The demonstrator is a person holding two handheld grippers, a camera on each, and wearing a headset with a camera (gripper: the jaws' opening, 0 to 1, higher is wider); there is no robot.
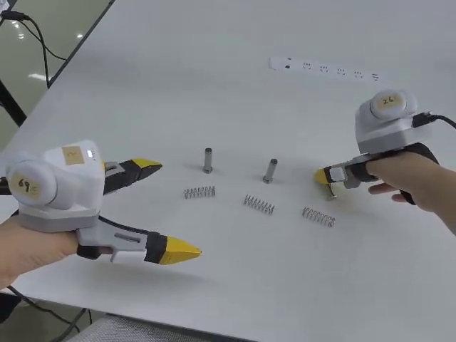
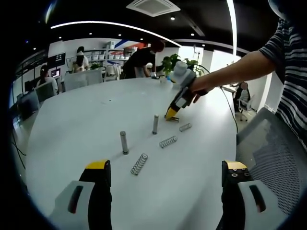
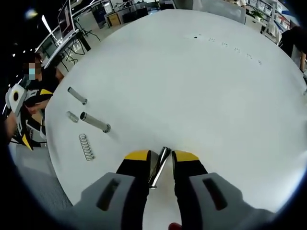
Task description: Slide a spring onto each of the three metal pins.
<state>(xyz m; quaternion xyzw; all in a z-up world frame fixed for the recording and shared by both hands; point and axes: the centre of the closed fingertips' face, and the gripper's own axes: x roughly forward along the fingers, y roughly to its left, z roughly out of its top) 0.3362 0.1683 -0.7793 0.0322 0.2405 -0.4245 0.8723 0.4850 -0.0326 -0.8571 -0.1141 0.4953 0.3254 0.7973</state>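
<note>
R hand-held gripper (image 3: 161, 155) clamps pin (image 3: 158, 170); L hand-held gripper (image 2: 166, 166) jaws wide apart.

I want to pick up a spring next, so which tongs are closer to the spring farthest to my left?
Left. The left tongs are open just left of that spring; the right tongs sit far to its right, shut on a pin.

the right gripper (image 1: 322, 177) hides most of the pin (image 1: 330, 192) it clamps.
</note>
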